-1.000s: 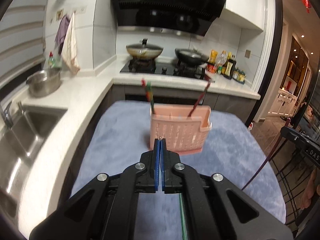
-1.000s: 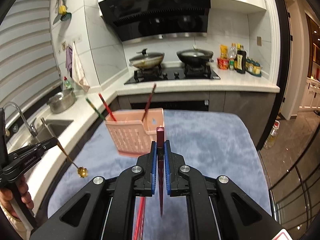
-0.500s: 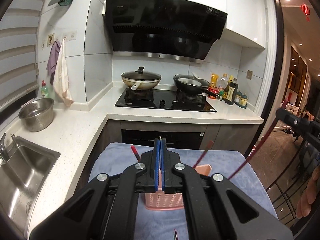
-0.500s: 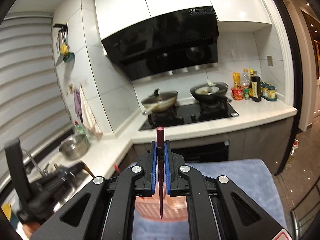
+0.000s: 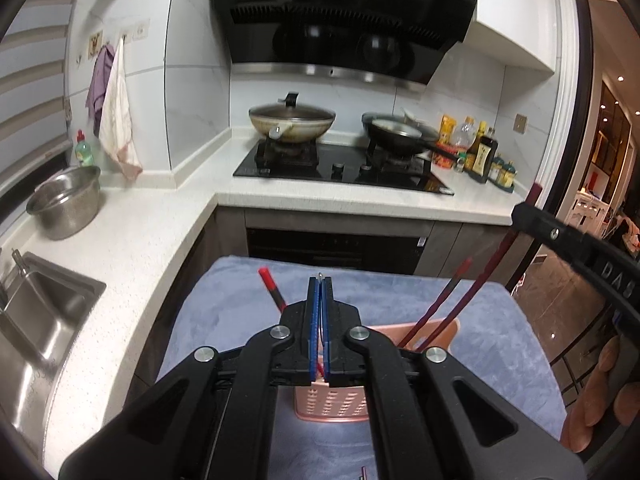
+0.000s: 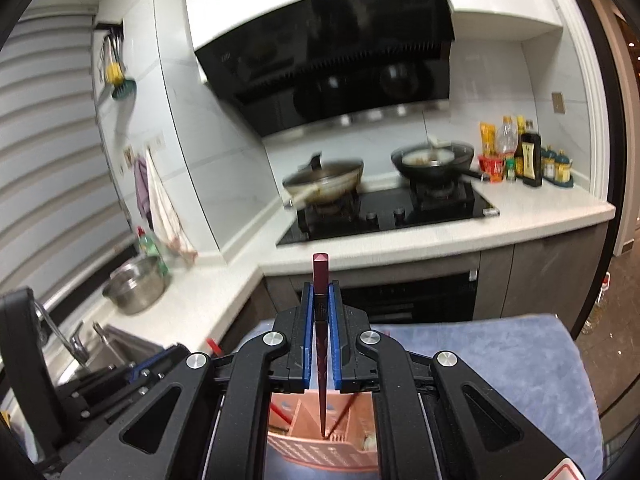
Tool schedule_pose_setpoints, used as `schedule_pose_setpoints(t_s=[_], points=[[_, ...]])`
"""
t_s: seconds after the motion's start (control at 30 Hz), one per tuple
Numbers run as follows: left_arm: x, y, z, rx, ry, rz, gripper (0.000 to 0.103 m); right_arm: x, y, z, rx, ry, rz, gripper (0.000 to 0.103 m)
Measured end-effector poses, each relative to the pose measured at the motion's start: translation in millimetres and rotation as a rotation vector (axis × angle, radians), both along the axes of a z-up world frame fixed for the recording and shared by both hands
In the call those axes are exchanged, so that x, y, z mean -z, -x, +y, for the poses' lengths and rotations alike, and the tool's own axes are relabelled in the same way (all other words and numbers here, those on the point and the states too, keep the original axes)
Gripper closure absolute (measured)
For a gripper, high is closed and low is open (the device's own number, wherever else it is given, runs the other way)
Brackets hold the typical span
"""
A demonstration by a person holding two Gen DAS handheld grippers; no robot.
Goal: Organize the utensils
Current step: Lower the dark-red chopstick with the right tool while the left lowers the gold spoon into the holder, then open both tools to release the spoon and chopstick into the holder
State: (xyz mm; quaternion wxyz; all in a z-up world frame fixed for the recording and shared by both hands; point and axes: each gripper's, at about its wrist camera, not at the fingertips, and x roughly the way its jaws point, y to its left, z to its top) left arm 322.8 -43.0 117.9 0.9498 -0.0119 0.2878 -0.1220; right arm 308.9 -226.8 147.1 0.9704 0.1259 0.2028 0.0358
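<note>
A pink slotted basket [image 5: 448, 326] stands on the blue-grey cloth, just below both grippers. Two dark red chopsticks [image 5: 440, 300] and a red-tipped one [image 5: 270, 288] lean in it. My left gripper [image 5: 319, 280] is shut on a thin metal utensil; only its tip [image 5: 319, 275] shows between the blue pads. My right gripper [image 6: 321, 288] is shut on a dark red chopstick [image 6: 321, 320] that stands upright, its point down inside the basket [image 6: 320, 448]. From the left wrist view this right gripper [image 5: 524, 210] comes in from the right. The left gripper [image 6: 152, 360] sits low left in the right wrist view.
The blue-grey cloth [image 5: 224, 312] covers a small table beside a white L-shaped counter. A sink [image 5: 40, 320] and steel pot [image 5: 64, 204] are at the left. A hob with two pans [image 5: 292, 124] and bottles [image 5: 484, 152] lie behind. A hand [image 5: 600, 400] holds the right gripper.
Both grippers have moved forward to above the basket, which has slid down beneath them in both views. The right gripper's chopstick point now hangs inside the basket. Both grippers stay shut.
</note>
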Motion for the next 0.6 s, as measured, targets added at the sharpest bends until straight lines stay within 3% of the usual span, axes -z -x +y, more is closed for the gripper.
schedule_pose_setpoints(t_s=[0.17,0.47,0.53,0.6], points=[[11,-2,0,-0.009,0.000,0.022,0.102,21,-6,-3,0.010,0.018,0.052,0.096],[14,-2,-5,-0.025,-0.003,0.008,0.101,30,-10,-1,0.017,0.048,0.076,0.094],[14,-2,-6,-0.012,-0.003,0.006,0.101,32,-10,1,0.018,0.059,0.082,0.089],[14,-2,-8,-0.021,-0.016,0.001,0.098,33,-8,1,0.021,0.067,0.086,0.073]])
